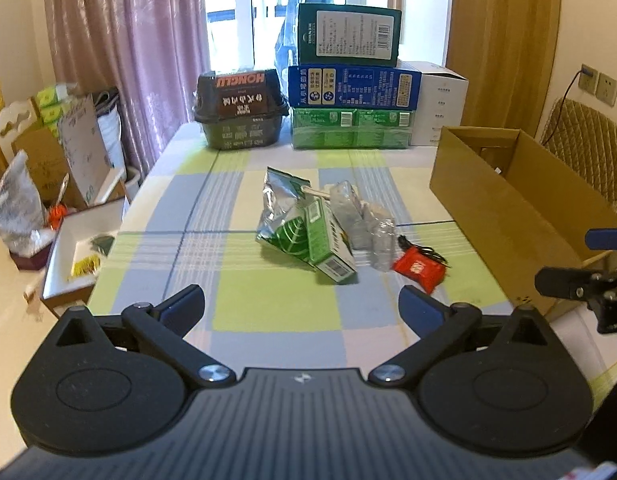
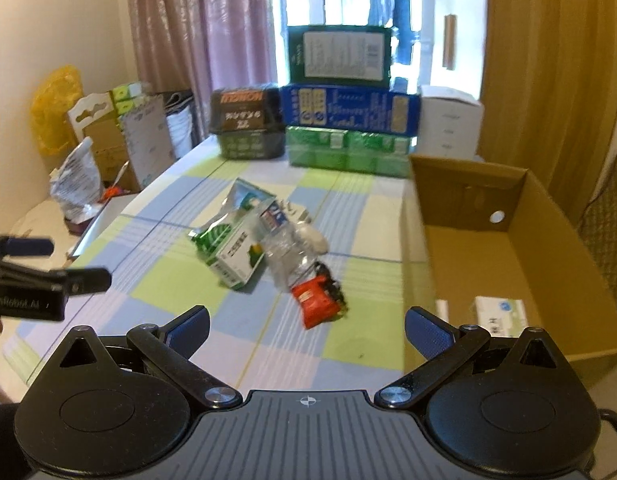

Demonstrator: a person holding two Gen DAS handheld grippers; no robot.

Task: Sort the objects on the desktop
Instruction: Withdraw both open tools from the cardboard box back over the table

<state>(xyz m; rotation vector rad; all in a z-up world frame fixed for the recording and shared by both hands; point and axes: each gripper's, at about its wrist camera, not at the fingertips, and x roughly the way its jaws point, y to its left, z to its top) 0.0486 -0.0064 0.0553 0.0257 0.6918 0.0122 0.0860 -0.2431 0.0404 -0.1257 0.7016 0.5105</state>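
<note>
Left gripper (image 1: 302, 304) level, jaws spread, empty; right gripper (image 2: 307, 326) same; green carton (image 1: 328, 246) at 12 o'clock.

One cardboard box (image 2: 520, 240), one red packet (image 1: 418, 270), one green carton (image 1: 328, 240), two grippers.

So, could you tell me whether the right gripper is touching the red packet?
Apart: the right wrist view shows the open right gripper with bare tablecloth between its fingertips and the red packet.

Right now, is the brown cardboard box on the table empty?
No. The brown cardboard box, open-topped, holds white packets on its floor.
</note>
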